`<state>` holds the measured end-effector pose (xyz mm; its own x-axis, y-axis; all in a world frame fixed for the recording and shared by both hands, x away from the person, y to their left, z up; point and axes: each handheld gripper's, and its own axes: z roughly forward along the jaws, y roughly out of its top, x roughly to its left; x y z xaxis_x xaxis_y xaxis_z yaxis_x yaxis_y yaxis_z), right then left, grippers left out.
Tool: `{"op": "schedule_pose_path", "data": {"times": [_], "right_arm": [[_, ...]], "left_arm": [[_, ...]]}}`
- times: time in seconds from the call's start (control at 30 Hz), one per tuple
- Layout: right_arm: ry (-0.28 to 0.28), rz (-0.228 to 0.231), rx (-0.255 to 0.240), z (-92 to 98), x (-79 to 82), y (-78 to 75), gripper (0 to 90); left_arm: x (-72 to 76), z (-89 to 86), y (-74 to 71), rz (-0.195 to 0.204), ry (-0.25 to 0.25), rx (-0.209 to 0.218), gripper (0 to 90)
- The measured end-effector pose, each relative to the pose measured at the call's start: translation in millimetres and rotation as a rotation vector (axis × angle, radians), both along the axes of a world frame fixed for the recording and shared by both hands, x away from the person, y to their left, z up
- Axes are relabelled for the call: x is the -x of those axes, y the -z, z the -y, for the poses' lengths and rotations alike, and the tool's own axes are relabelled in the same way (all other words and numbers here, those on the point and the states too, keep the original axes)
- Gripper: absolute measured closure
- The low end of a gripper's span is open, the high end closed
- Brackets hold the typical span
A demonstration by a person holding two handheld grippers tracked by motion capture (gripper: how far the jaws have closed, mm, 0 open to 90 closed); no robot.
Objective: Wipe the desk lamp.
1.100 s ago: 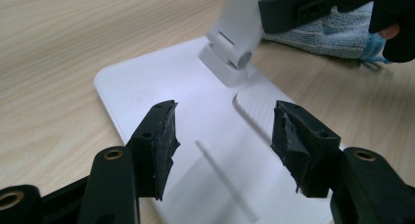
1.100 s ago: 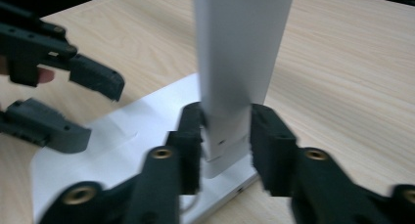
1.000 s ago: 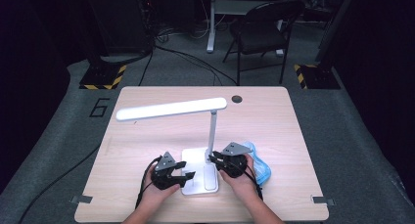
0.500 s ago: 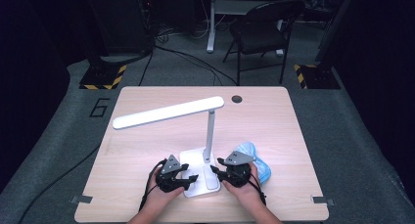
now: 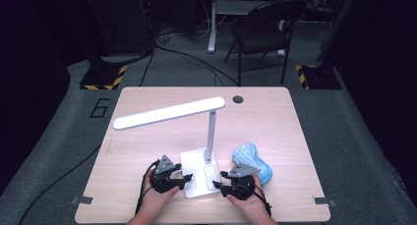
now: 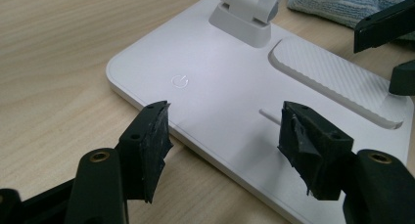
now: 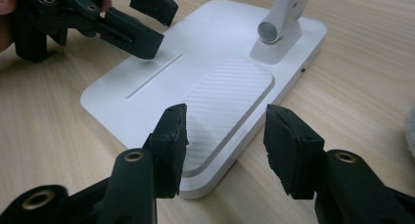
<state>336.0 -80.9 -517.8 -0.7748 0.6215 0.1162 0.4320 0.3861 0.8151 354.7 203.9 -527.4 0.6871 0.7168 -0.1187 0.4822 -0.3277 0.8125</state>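
lamp base (image 5: 199,173) between both | left hand-held gripper (image 5: 186,178) agape, empty | right hand-held gripper (image 5: 218,184) just opening, empty

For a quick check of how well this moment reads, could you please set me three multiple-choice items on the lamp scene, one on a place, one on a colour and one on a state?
1. Where does the cloth lie?
A. To the right of the lamp base
B. Under the lamp head
C. On the chair

2. What colour is the cloth?
A. Red
B. Light blue
C. Black

3. How do the jaws of the left gripper stand?
A. Clamped on the cloth
C. Shut on the lamp post
B. Apart over the base's near edge, gripping nothing

Answers:
1 A, the high view shows it on the table right of the base.
2 B, its light blue weave shows in the high view.
3 B, the left gripper view shows a clear gap between the pads.
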Motion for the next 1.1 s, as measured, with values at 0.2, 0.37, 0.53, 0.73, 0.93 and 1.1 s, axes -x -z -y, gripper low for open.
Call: {"op": "schedule_pose_path", "data": {"times": [0.2,0.37,0.53,0.73,0.93,1.1], "right_arm": [[-0.036,-0.016,-0.023,-3.6,0.9,3.6,43.7],[-0.042,-0.028,-0.016,-4.8,2.4,5.1,39.9],[-0.043,-0.029,-0.015,-5.1,5.4,6.9,40.3],[-0.044,-0.011,-0.002,-7.7,11.3,6.5,40.8],[-0.041,0.035,0.039,-15.4,15.0,7.1,38.0],[-0.032,0.042,0.04,-19.1,14.4,7.9,39.0]], "left_arm": [[0.6,3.2,0.7,-0.015,0.007,-0.003,32.9],[-1.7,4.1,1.3,-0.04,-0.004,0.015,31.7],[-5.3,5.4,1.2,-0.052,-0.005,0.018,30.6],[-14.8,6.1,1.3,-0.067,-0.012,0.053,35.1],[-24.3,4.4,1.3,-0.082,-0.003,0.067,39.8],[-27.6,1.7,1.0,-0.078,-0.017,0.069,38.0]]}}
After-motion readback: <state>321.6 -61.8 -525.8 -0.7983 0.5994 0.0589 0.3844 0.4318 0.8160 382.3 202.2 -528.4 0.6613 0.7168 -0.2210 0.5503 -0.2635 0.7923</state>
